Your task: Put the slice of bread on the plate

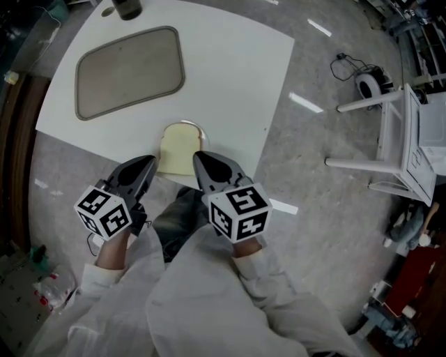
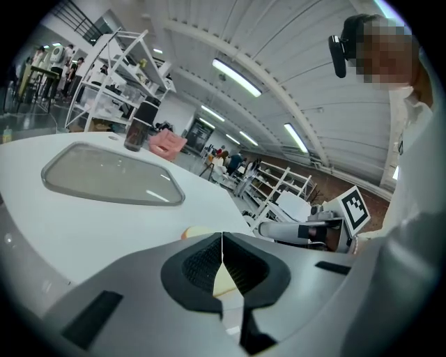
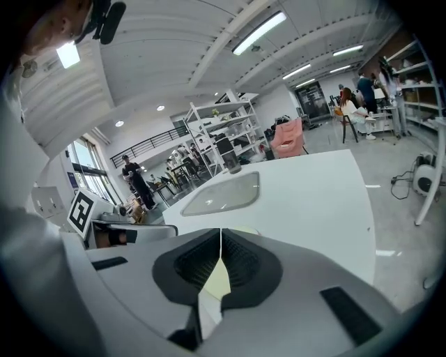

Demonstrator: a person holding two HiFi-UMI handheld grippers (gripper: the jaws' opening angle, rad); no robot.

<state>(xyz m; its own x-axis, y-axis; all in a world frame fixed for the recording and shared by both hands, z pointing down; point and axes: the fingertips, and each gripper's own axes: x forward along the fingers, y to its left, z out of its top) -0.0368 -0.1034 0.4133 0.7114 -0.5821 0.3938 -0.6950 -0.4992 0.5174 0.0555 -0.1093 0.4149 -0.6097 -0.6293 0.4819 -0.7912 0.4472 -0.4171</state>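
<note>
We stand in a workshop with a grey concrete floor, at a white table (image 1: 230,77). The bread (image 1: 178,150) lies flat at the table's near edge, between the tips of the two claws.

The left gripper (image 1: 152,162) has its jaws pressed together with nothing between the pads, and so does the right gripper (image 1: 198,156). In each gripper view the bread only shows beyond the tips.

We judge the slice light, soft and easily torn or dented, so we would pinch it gently at the crust edge or lift it from both sides.

The tray (image 1: 130,71), which we take for the plate, lies well apart and is empty. A dark cup (image 1: 127,7) stands beyond it. A thin arc rims the bread's far end, and we cannot tell whether it is crust or dish.
</note>
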